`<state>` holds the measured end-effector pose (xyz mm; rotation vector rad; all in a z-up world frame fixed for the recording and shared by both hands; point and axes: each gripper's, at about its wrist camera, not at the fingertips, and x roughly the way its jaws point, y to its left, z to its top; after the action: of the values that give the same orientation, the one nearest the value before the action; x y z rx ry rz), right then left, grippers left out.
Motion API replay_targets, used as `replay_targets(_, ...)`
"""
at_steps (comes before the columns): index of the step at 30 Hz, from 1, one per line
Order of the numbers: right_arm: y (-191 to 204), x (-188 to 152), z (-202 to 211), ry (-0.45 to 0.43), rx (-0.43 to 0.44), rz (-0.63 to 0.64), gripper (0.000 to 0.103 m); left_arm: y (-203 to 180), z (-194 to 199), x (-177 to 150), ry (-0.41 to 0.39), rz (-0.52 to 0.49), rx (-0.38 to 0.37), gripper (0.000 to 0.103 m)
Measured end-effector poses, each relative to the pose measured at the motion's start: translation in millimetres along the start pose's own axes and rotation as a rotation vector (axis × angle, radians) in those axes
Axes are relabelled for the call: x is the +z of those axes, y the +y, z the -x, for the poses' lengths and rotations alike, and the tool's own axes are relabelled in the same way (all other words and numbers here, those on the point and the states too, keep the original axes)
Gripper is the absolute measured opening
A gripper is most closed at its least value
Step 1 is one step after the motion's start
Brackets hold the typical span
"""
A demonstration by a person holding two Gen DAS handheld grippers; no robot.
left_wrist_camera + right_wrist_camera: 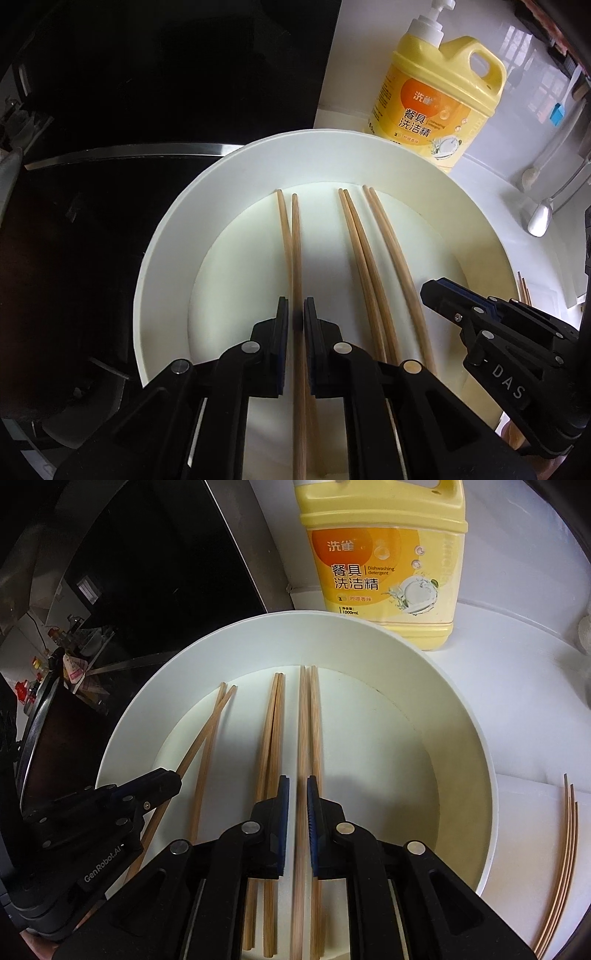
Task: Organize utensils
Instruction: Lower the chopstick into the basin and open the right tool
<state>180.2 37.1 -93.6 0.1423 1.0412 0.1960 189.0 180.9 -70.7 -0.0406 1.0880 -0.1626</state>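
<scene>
The left gripper [295,306] is seen narrowly parted over 1 wooden chopstick [297,266], pads not pressing it; the right gripper [297,786] likewise straddles another chopstick [302,738]. 6 round, slender chopsticks lie in a smooth white bowl [476,746], whose high rim leaves little side room. Beyond it, a yellow plastic detergent bottle [384,565] stands on the white desk [517,686].

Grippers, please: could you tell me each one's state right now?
Left gripper: slightly open, one chopstick between its pads, unclamped.
Right gripper: slightly open, another chopstick between its pads, unclamped.
</scene>
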Motion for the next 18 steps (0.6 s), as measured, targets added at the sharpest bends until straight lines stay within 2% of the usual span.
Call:
replay_targets(1,-1,0,2,-0.002,-0.003,0.001,0.012,0,2,0,-0.002,0.001,0.008,0.035)
replay_targets(3,-2,0,5,-0.007,-0.007,-0.002,0.013,4,8,0,-0.024,0.011,0.018,0.058)
replay_targets(4,-3,-1,7,-0.010,-0.008,-0.003,0.013,5,12,0,-0.040,0.014,0.028,0.062)
replay_targets(5,-5,-1,9,-0.013,-0.011,-0.002,0.016,5,15,1,-0.049,0.013,0.036,0.063)
replay_targets(7,-6,-3,13,-0.021,-0.017,-0.002,0.022,6,19,1,-0.051,0.013,0.050,0.071)
replay_targets(11,-9,-6,18,-0.030,-0.021,-0.005,0.023,9,25,0,-0.049,0.019,0.061,0.077)
replay_targets(18,-7,-11,27,-0.045,-0.024,-0.008,0.030,13,32,-4,-0.042,0.022,0.066,0.081)
